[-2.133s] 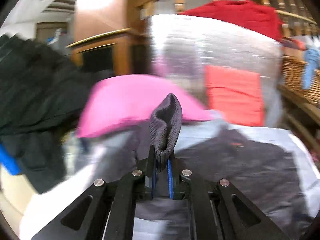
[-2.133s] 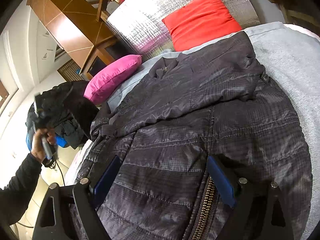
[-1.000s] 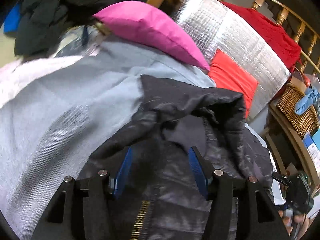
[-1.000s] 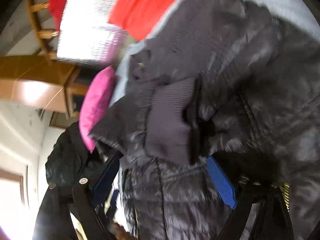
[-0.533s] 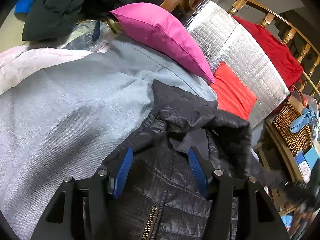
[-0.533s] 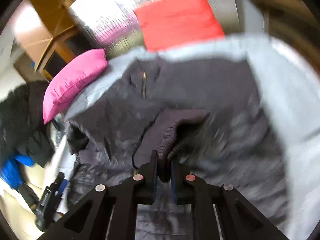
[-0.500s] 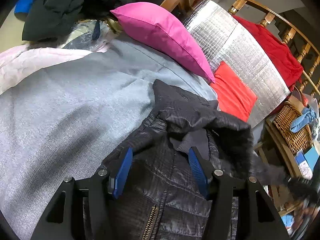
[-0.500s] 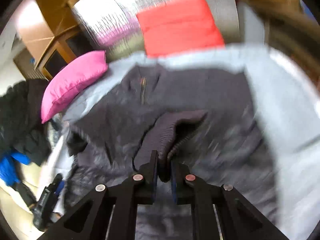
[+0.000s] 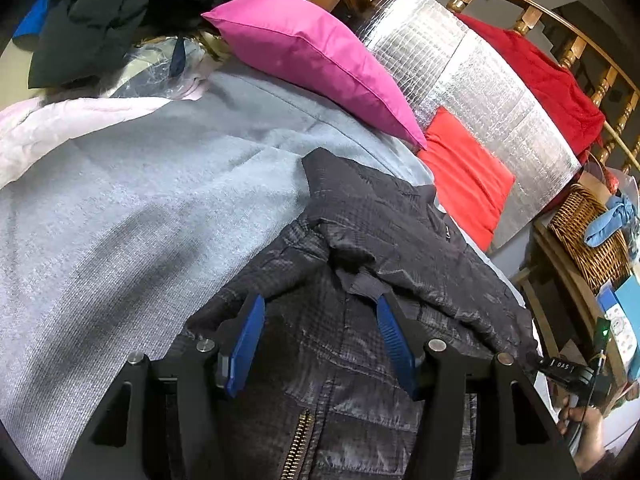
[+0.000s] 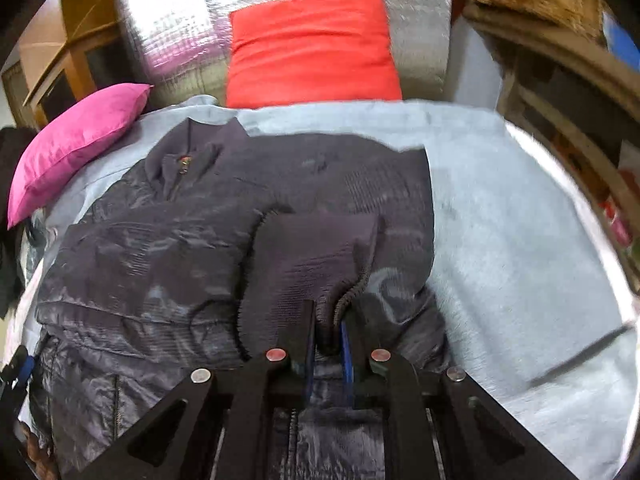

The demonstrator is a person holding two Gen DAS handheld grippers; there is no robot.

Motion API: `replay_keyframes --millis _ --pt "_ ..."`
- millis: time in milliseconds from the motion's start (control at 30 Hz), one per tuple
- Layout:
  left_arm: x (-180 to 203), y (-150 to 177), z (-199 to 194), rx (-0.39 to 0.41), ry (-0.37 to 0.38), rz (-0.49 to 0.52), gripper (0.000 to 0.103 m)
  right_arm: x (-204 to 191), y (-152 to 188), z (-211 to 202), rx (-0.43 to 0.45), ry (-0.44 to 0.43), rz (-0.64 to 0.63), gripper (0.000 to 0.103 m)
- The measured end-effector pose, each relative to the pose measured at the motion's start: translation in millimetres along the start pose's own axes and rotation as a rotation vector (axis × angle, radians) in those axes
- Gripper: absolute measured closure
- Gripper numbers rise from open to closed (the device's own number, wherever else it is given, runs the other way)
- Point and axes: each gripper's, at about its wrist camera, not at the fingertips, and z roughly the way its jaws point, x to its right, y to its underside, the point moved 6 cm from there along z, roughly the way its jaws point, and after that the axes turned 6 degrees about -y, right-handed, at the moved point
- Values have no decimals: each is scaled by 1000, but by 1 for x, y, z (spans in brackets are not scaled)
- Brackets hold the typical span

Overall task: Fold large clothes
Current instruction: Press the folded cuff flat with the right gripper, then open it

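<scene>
We see the dark quilted jacket [image 9: 384, 240] spread on the grey blanket [image 9: 120, 216] that covers the bed, collar toward the red pillow [image 10: 312, 44] and the pink pillow [image 9: 312, 56], both leaning near the silver insulation sheet [image 9: 480, 80]. Our left hand-held gripper [image 9: 320, 340] hangs over the jacket's zipped front with its blue pads spread wide, nothing between them. Our right hand-held gripper [image 10: 326, 332] is clenched on the ribbed knit cuff [image 10: 316, 256] of a sleeve, which lies folded across the jacket's chest (the right-wrist view is somewhat blurred). A wicker basket [image 9: 588, 232] sits beside the bed.
</scene>
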Motion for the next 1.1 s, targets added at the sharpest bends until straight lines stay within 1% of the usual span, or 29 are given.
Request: replay_keyframes --millis 100,133,200,267,333,400,467,533,567,600,633,667,700,800,967,1033,1100 --pt "5 -4 -10 0 18 18 44 5 6 3 3 -23 20 91" --pt "9 -6 -14 0 39 10 44 8 6 6 5 -31 24 91" --pt "21 -13 -21 -26 95 0 44 8 6 6 9 -43 26 91" --pt "42 -28 -19 -42 104 42 42 9 9 -1 13 -56 21 91" --pt "63 -42 -8 -56 88 89 42 10 10 1 13 -71 20 91" --pt "82 -55 11 -40 39 155 42 11 10 0 18 -82 24 91" --pt "95 -60 31 -49 10 194 42 11 9 3 21 -86 25 91" --pt "101 -52 58 -109 -23 244 42 10 9 5 25 -88 14 91" --pt "97 -42 77 -169 -59 262 42 10 9 5 25 -93 12 91" --pt "92 -35 89 -205 -100 271 43 11 9 6 25 -102 13 91" --pt "82 -27 101 -229 -147 277 48 12 9 5 26 -108 13 91" --pt "80 -23 103 -220 -155 299 48 14 10 4 27 -114 12 91" --pt "83 -20 102 -196 -166 349 48 15 10 4 27 -120 12 91" --pt "89 -11 98 -161 -219 469 48 18 11 3 29 -128 11 91" --pt "96 -10 95 -136 -303 597 42 20 12 4 28 -125 36 91" --pt "100 -15 85 -119 -301 605 42 21 11 4 11 -133 55 90" --pt "106 -24 70 -79 -256 572 42 24 9 2 -2 -152 74 88"
